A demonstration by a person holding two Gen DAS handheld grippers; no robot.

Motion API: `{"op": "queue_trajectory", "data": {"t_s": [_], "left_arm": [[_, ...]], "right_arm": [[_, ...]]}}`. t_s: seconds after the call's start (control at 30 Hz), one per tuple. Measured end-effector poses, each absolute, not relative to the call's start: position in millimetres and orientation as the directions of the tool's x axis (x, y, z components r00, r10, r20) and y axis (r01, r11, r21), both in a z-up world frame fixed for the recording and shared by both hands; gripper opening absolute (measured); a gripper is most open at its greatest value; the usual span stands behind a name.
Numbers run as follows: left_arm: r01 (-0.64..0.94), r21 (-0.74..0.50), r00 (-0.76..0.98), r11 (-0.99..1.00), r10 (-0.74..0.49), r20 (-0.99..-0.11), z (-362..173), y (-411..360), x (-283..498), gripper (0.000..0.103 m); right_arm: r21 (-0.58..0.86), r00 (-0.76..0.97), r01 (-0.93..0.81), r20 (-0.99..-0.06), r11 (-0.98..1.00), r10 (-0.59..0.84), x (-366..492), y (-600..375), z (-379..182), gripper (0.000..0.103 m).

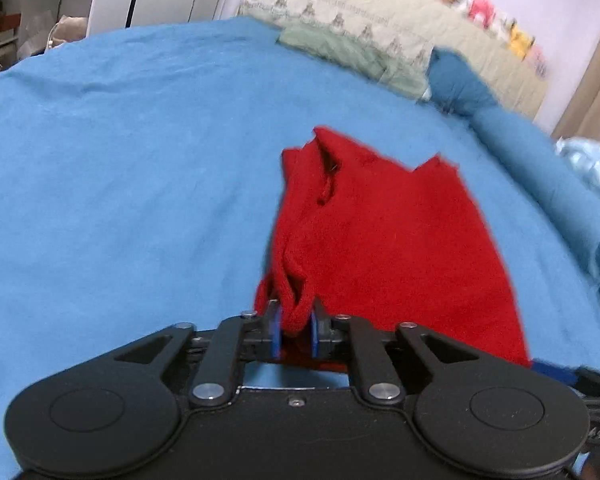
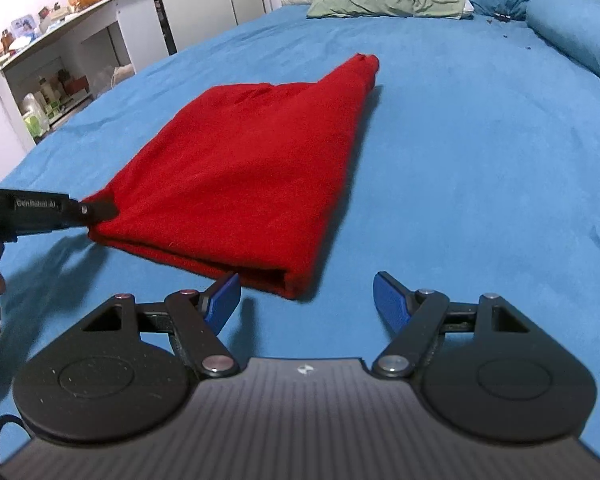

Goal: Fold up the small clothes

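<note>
With my left claw [image 1: 294, 330] clamped on the near-left corner of the red cloth [image 2: 256, 160], which lay half-folded mid-bed [image 2: 460, 180], and my right claw [image 2: 306, 300] gaping just short of its near-right corner, I judged both corners needed level, taut lifting.

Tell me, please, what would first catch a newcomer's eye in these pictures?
The folded red garment stands out first, lying mid-bed on the blue bedsheet. The left claw is shut on its near corner, while the right claw hangs open just short of the folded edge. A green pillow lies at the bed's far end.
</note>
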State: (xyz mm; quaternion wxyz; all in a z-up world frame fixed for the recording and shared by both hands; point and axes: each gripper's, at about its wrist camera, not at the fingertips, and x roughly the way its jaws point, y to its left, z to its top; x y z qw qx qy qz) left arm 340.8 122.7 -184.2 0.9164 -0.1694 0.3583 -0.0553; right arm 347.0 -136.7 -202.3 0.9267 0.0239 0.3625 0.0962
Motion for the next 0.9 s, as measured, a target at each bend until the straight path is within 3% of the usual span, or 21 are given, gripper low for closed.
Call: {"op": "queue_trajectory", "data": {"t_s": [0.07,0.13,0.37,0.47,0.6,0.8,0.9], "left_arm": [[-0.012,-0.374,0.745,0.927,-0.241,-0.622,-179.9,123.8,339.0,0.048],[-0.012,-0.354,0.758,0.935,-0.222,-0.614,-173.9,121.8,336.1,0.053],[0.016,-0.278,0.722,0.960,-0.204,-0.661,-185.8,124.4,342.7,0.054],[0.033,-0.240,0.707,0.970,-0.192,-0.681,-191.8,122.7,344.0,0.053],[0.045,-0.201,0.704,0.979,-0.173,-0.689,-192.2,120.1,342.3,0.053],[0.043,-0.237,0.704,0.970,-0.198,-0.682,-173.2,123.2,342.6,0.047],[0.066,-0.237,0.738,0.969,-0.207,-0.643,-143.6,124.1,345.0,0.068]], "right_arm": [[0.087,0.722,-0.172,-0.667,0.981,0.186,346.1,-133.4,-202.2,0.089],[0.057,0.719,-0.174,-0.675,0.983,0.166,347.8,-128.8,-203.9,0.089],[0.074,0.757,-0.042,-0.649,0.996,0.080,358.3,-130.8,-208.8,0.087],[-0.035,0.750,0.008,-0.660,0.999,-0.029,360.0,-134.1,-215.5,0.089],[-0.110,0.757,-0.049,-0.652,0.993,-0.035,351.9,-135.2,-218.0,0.092],[-0.019,0.747,-0.093,-0.663,0.995,0.057,348.3,-148.0,-198.3,0.093],[0.055,0.767,-0.127,-0.628,0.990,0.133,340.4,-158.8,-169.3,0.094]]}}
